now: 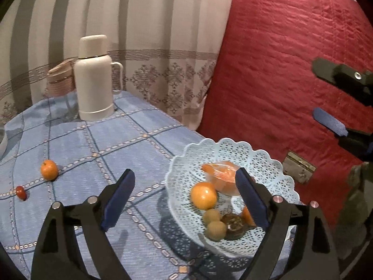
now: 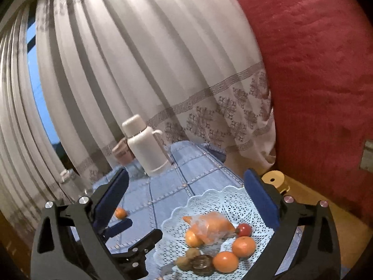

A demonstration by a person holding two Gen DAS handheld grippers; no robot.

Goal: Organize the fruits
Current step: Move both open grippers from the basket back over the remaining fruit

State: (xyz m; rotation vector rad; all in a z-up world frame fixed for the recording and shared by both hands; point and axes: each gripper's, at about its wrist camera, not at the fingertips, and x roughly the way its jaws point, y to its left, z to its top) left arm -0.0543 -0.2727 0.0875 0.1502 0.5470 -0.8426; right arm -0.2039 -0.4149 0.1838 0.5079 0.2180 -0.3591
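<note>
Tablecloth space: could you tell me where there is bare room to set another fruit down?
Bare tablecloth lies between the white thermos, the loose orange and the basket. The basket's rear lattice is free too. Its front is crowded with oranges, brown fruits and a bagged fruit.

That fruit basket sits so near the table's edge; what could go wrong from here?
The basket overhangs the tablecloth's edge, so a push from either open gripper could tip it off, I think. The loose orange and small red fruit are round and may roll when the left gripper's fingers close. Reaching for them, an arm might knock the tall white flask.
</note>
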